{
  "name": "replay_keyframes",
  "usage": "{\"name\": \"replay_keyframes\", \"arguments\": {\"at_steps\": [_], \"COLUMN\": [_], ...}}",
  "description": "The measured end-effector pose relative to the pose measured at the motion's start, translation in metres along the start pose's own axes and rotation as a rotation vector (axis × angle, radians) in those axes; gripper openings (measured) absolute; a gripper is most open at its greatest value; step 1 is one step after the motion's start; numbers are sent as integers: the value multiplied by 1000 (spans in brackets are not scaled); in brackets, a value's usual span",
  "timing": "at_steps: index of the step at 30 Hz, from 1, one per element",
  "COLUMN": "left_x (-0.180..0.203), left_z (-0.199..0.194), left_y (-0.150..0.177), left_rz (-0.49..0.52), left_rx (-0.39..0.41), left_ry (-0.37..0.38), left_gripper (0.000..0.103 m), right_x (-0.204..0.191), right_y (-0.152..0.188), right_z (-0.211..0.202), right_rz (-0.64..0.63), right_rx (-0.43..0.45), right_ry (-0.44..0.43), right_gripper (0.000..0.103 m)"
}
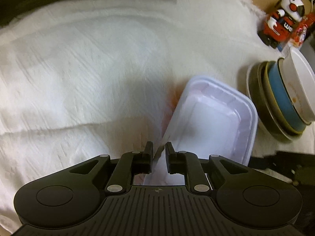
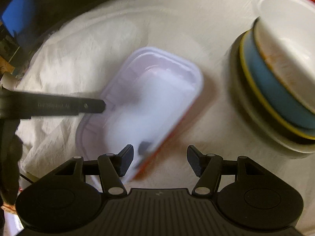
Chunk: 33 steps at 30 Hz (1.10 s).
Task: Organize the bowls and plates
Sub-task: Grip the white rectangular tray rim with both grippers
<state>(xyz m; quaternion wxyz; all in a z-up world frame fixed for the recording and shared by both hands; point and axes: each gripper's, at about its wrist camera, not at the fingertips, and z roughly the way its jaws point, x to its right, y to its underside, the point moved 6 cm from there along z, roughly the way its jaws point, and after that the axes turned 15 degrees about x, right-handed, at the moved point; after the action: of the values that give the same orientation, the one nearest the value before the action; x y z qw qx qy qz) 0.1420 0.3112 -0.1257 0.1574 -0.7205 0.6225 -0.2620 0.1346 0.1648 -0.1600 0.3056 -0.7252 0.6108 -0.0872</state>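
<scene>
A white rectangular tray with an orange underside is held tilted above the white cloth. My left gripper is shut on the tray's near rim. In the right wrist view the tray lies ahead, with the left gripper's fingers clamped on its left rim. My right gripper is open, its left finger by the tray's near end. A stack of dishes stands to the right: a white plate, a dark plate, a blue bowl and a white bowl on top.
A wrinkled white cloth covers the table. A red and white toy robot stands at the far right beyond the stack. Dark objects lie along the far edge.
</scene>
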Motion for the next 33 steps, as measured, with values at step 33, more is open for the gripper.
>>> {"name": "replay_keyframes", "arguments": {"at_steps": [33], "left_x": [-35], "left_z": [-8], "left_y": [-1], "left_rz": [-210], "left_rx": [27], "left_ry": [-20], "left_gripper": [16], "right_x": [-10], "right_y": [-30], "right_z": [-18], "right_rz": [-267], "right_rx": [155], "right_ry": [94], "right_gripper": [80]}}
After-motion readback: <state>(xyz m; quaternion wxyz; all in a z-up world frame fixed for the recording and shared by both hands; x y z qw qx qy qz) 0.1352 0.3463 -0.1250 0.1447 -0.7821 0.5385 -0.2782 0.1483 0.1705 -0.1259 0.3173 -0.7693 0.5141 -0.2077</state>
